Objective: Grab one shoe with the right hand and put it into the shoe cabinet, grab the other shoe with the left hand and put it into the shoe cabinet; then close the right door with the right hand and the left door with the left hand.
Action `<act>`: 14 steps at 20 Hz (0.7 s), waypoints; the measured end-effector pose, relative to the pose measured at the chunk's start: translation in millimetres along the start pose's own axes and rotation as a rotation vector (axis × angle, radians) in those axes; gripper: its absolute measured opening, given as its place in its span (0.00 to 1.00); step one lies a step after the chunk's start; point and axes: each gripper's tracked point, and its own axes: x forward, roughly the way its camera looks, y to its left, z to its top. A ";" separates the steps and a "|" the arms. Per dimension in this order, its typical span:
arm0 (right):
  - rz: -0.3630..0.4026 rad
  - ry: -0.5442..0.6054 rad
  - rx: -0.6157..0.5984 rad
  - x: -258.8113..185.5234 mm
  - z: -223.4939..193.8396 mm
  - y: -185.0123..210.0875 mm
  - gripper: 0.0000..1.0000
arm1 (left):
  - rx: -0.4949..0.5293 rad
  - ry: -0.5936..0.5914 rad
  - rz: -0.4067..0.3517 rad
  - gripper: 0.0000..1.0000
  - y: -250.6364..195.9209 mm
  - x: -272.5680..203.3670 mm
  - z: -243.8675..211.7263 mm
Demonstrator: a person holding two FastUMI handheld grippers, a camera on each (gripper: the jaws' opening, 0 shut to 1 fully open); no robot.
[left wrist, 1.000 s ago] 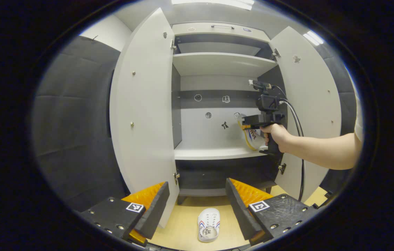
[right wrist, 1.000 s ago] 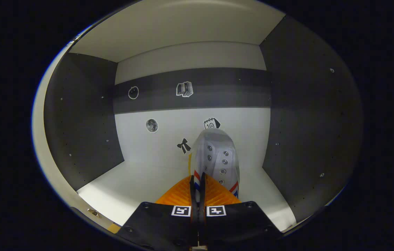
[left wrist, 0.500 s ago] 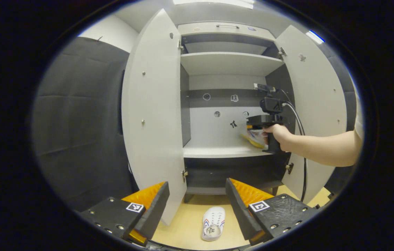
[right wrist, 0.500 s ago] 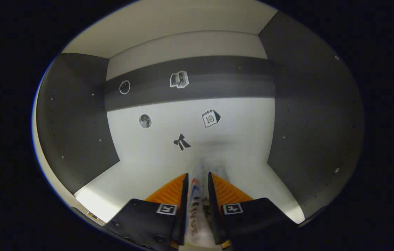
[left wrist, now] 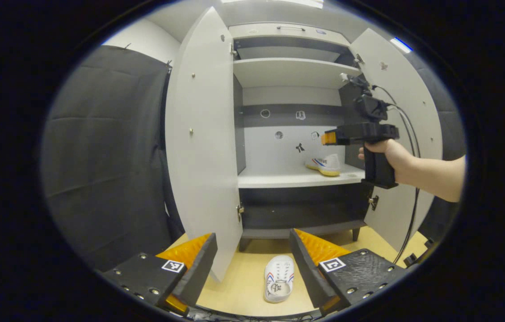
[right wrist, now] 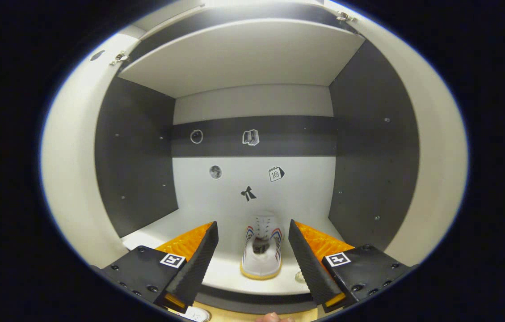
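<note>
A white shoe with red and blue stripes point(left wrist: 326, 163) lies on the right side of the shoe cabinet's middle shelf point(left wrist: 279, 180). My right gripper point(left wrist: 326, 137), held by a hand, hovers open just above and in front of it. In the right gripper view that shoe point(right wrist: 261, 255) rests heel-first on the shelf point(right wrist: 225, 273), below my open right gripper point(right wrist: 252, 223), touching neither finger. The other white shoe point(left wrist: 279, 278) lies on the yellow floor before the cabinet, between and beyond the fingers of my open, empty left gripper point(left wrist: 252, 234).
Both cabinet doors stand wide open: the left door point(left wrist: 203, 134) and the right door point(left wrist: 397, 116). An upper shelf point(left wrist: 292, 71) sits above the middle one. A cable point(left wrist: 413, 210) hangs from the right gripper. Black cloth wall point(left wrist: 105, 147) stands left of the cabinet.
My right gripper opened and let go of the shoe, which now rests on the shelf, then drew back and up out of the cabinet. My left gripper shifted slightly; it stays open.
</note>
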 end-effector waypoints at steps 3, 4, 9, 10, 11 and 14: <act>0.020 0.003 0.018 -51.5 -17.7 7.9 0.93 | 0.032 0.047 -0.066 0.93 -9.7 12.3 -29.5; 0.035 0.009 0.020 -69.8 -27.5 11.7 0.98 | 0.035 0.067 -0.092 0.93 -13.4 17.2 -42.5; 0.039 0.120 -0.040 -148.1 -93.9 7.1 0.94 | 0.087 0.184 -0.208 0.93 -32.1 50.9 -105.8; 0.036 0.151 -0.042 -158.9 -105.6 5.9 0.98 | 0.107 0.203 -0.228 0.94 -34.8 57.7 -115.5; 0.013 0.182 -0.041 -170.0 -117.4 -1.4 0.98 | 0.125 0.225 -0.248 0.94 -36.9 62.1 -127.7; -0.017 0.237 -0.031 -201.2 -139.7 -8.1 0.99 | 0.173 0.292 -0.302 0.93 -45.5 79.9 -161.4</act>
